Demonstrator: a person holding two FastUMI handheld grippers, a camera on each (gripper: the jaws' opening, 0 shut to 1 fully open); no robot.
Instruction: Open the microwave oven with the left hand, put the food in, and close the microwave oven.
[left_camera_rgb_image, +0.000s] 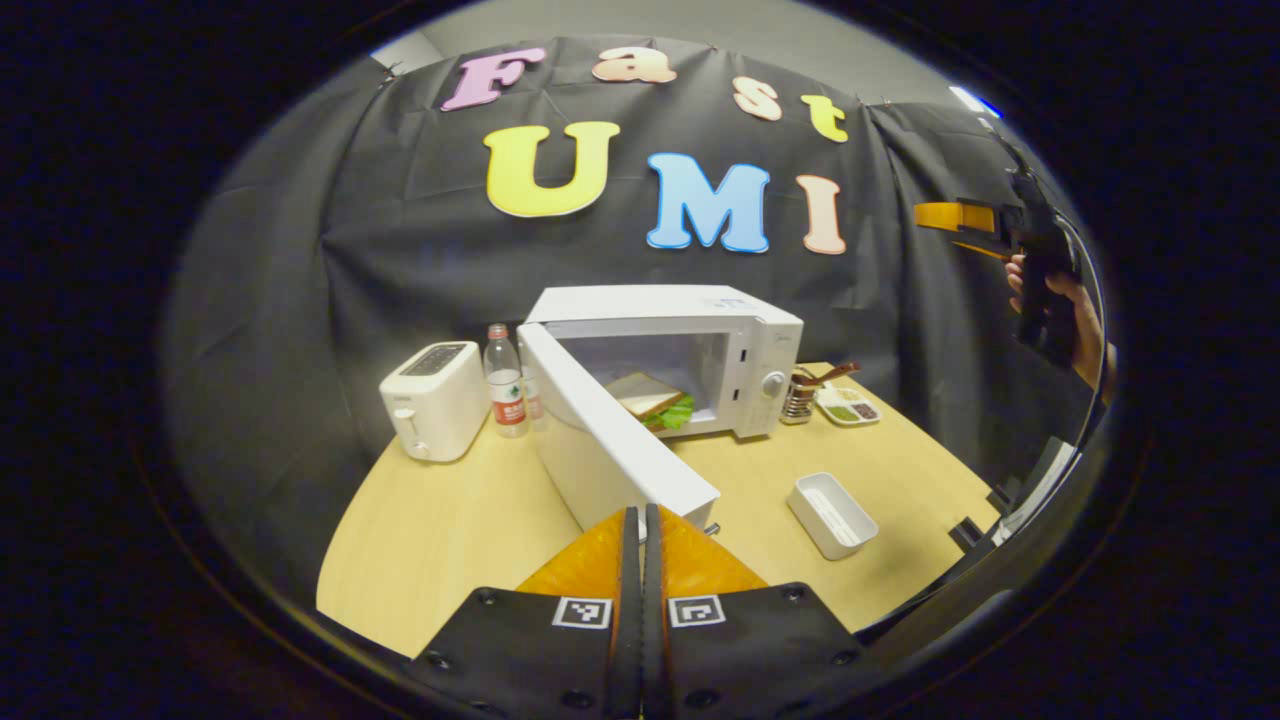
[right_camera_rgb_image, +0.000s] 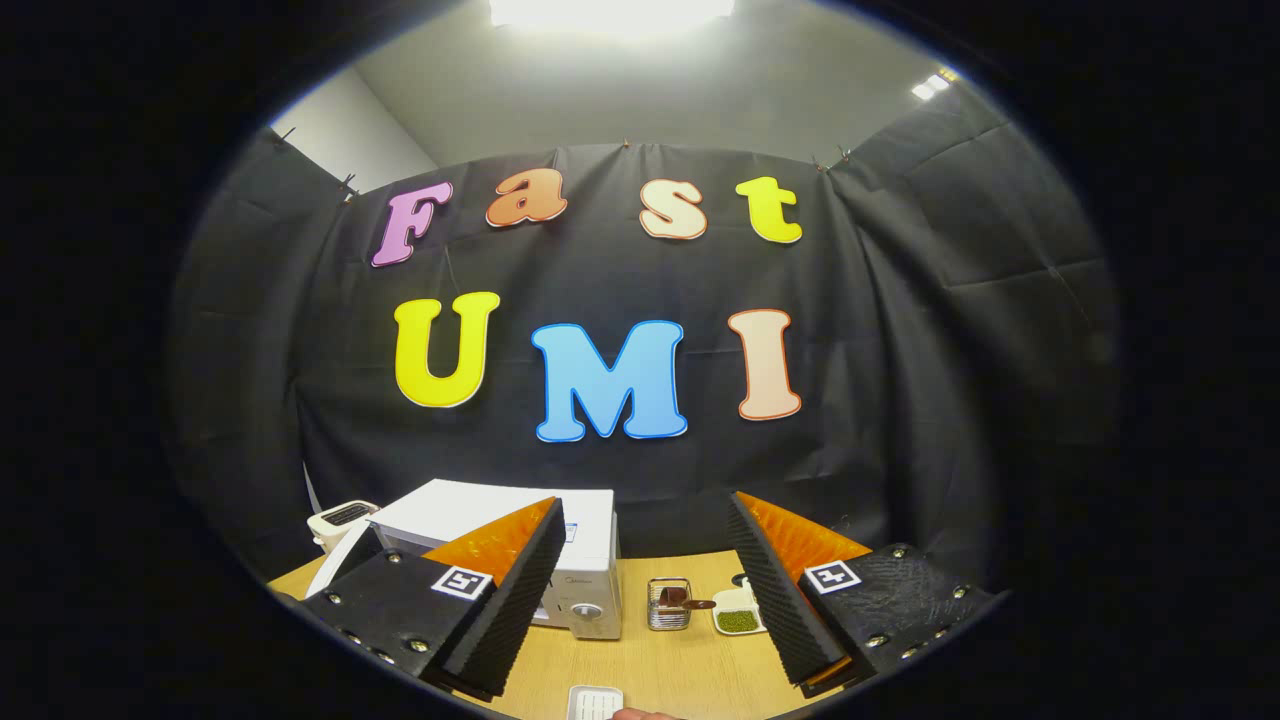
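A: Left gripper view: the table (left_camera_rgb_image: 440, 520) is seen across the lower middle, and the microwave oven (left_camera_rgb_image: 700, 340) stands at frame centre with its door (left_camera_rgb_image: 610, 440) swung wide open. What does the coming move turn on?

B: The door. Its long edge is seen running from the hinge side down toward the bottom centre, where the left tongs (left_camera_rgb_image: 642, 530) are pressed together with nothing between them, just at the door's free corner. The food, a sandwich (left_camera_rgb_image: 655, 400), is already seen inside the cavity.

A: So closing is judged to be what remains?

B: Yes, and the left tongs are the nearer. Open table lies to the right of the door, though a white tray (left_camera_rgb_image: 832, 515) sits at lower right, apart from the swing.

A: And the right tongs (right_camera_rgb_image: 645, 580)?

B: Held wide apart and raised, nothing gripped.
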